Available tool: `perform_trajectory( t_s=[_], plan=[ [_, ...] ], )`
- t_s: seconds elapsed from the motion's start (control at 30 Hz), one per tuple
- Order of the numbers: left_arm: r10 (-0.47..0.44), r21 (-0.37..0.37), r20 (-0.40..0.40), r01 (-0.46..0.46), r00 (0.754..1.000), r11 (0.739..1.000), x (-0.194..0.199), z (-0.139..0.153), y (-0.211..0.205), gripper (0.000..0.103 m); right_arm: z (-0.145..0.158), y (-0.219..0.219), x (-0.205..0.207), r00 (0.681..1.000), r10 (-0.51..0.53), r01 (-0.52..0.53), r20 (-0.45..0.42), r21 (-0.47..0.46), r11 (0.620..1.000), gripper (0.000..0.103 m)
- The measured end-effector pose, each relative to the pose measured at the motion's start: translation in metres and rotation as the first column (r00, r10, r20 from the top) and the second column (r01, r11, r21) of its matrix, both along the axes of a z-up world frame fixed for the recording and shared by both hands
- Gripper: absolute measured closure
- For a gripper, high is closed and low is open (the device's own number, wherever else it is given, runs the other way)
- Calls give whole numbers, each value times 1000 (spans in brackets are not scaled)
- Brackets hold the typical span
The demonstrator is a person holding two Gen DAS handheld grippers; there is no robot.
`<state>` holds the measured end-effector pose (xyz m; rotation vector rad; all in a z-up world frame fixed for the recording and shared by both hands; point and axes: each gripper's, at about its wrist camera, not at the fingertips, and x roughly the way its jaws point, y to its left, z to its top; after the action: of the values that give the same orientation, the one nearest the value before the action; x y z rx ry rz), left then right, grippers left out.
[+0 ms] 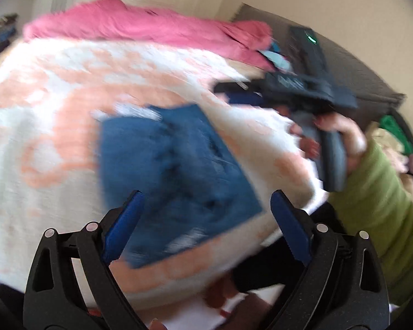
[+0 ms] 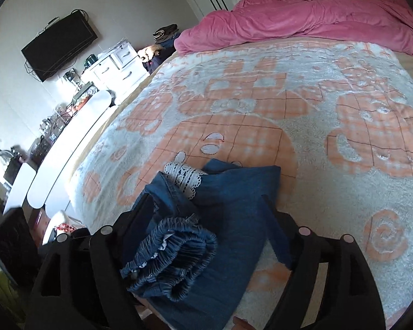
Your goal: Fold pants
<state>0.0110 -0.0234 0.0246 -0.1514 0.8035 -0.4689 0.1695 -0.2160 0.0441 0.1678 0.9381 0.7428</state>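
Observation:
The blue denim pants (image 1: 176, 170) lie folded into a compact rectangle on the white and orange patterned blanket (image 1: 55, 104). In the right wrist view the pants (image 2: 228, 211) show their elastic waistband bunched at the near end and white lace trim at the far end. My left gripper (image 1: 206, 211) is open and empty, hovering above the near edge of the pants. My right gripper (image 2: 209, 214) is open, with its fingers either side of the folded pants. It also shows in the left wrist view (image 1: 311, 88), held in a hand at the right.
A pink duvet (image 2: 316, 19) is heaped at the far end of the bed. A white dresser (image 2: 118, 66) and a wall TV (image 2: 57, 46) stand beyond the bed's left edge. The person's green sleeve (image 1: 377, 209) is at the right.

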Motion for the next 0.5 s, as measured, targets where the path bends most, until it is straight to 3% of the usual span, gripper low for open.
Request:
perform_trajectory(
  t_s=[0.07,0.17,0.23,0.33,0.37,0.43,0.5],
  plan=[
    [72,87,13,-73,997,993,6,-3,6,17,-4,9,-5,1000,27,-27,-5,-15,1000,22],
    [132,144,-2,-130,991,981,22,-8,6,17,-13,32,-13,997,73,-75,-26,-66,995,20],
    [154,152,-36,-146,987,977,31,-16,7,17,-26,45,-16,996,83,-88,-37,-151,985,20],
    [121,182,-71,-107,990,978,29,-25,-6,17,-49,53,-17,995,95,-98,-25,-340,935,22],
    [93,186,-89,-75,992,980,27,-32,-14,17,-55,50,-17,996,91,-92,-19,-380,920,22],
    [39,144,-161,-16,986,989,26,-53,-18,17,-61,41,-12,996,77,-86,-38,-373,924,17],
    [50,105,-194,-30,980,994,27,-57,-12,17,-64,37,-10,997,56,-70,-50,-356,932,15]
  ],
)
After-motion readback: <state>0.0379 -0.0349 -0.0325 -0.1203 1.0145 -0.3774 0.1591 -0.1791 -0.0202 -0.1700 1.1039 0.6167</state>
